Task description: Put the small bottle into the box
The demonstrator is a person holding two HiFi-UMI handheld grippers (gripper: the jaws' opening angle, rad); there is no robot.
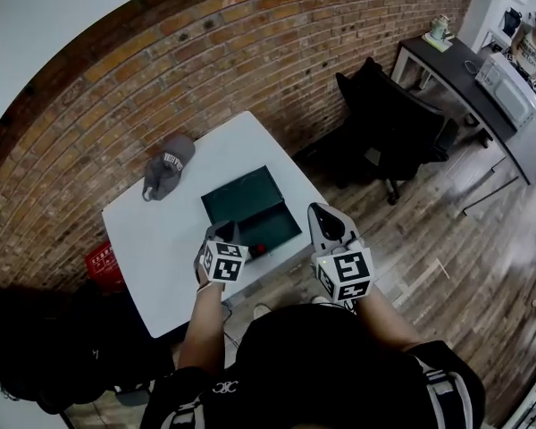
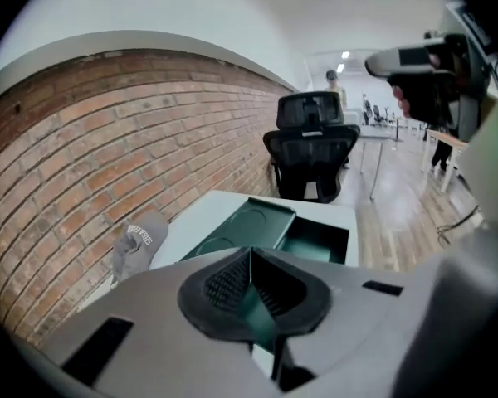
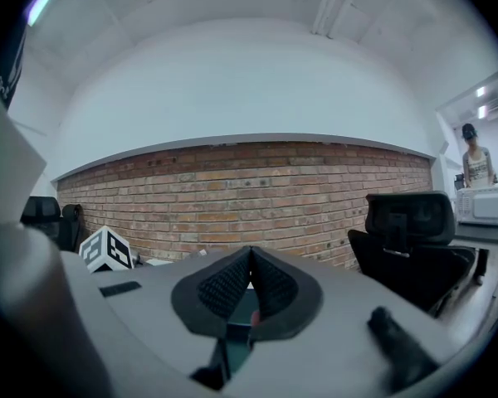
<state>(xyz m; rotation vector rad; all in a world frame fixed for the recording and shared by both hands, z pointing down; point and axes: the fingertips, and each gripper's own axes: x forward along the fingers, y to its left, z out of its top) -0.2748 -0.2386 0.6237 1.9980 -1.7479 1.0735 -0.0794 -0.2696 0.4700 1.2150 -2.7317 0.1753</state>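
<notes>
**Fingers [image 2: 224, 282] shut and empty; bottle seems boxed**

Left gripper [image 2: 250, 264] pads meet on nothing. Small bottle [image 1: 260, 249], red-topped, seems to lie inside the green box [image 1: 266, 223] at its near edge; little remains. Right gripper [image 3: 250, 265] is likewise closed, empty.

Smooth beside rough
Matt white worktop [image 1: 156, 231], smooth dark-green box [image 1: 241, 197], grey cloth cap [image 1: 168, 166], rough brick wall [image 1: 205, 52].

One table [image 1: 156, 235], one green box [image 1: 241, 199], one small bottle [image 1: 260, 249], one cap [image 1: 168, 164], one chair [image 1: 389, 128], two tongs [image 1: 224, 231] [image 1: 316, 209]
</notes>
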